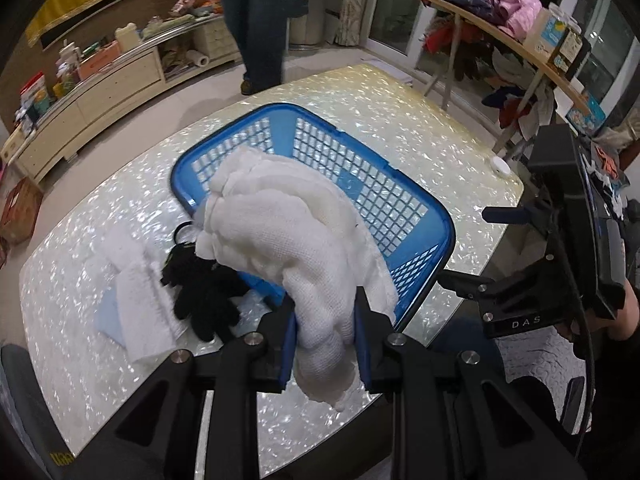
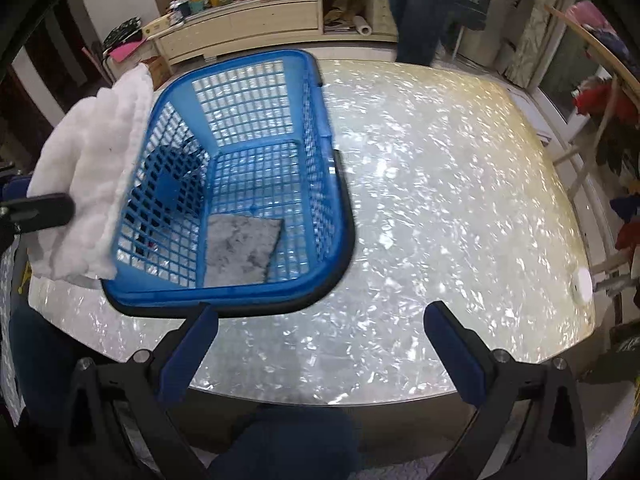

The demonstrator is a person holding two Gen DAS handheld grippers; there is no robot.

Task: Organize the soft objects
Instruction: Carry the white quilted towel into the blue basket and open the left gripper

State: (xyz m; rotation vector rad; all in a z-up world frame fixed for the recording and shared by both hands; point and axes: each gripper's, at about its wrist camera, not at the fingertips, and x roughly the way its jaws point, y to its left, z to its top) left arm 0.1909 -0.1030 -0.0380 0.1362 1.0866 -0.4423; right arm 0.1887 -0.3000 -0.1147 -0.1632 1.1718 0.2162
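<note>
Left gripper point(image 1: 326, 344): in my left hand, angled steeply downward, its blue pads pinched narrow on a bunched white cloth point(image 1: 288, 232) that bulges up and forward from between them.
Left fingers point(image 1: 362, 340): the pads press the cloth from both sides, with a short tail of it hanging below them.
Right gripper point(image 2: 320, 344): in my right hand, also angled steeply down, jaws spread as wide as they go, nothing between them.
Right fingers point(image 2: 452, 356): blue pads well apart, splayed outward.
My hand point(image 1: 612, 312): seen at the left camera's right edge, wrapped round the right gripper's black body.
My leg point(image 2: 280, 440): dark trousers below the right gripper.
</note>
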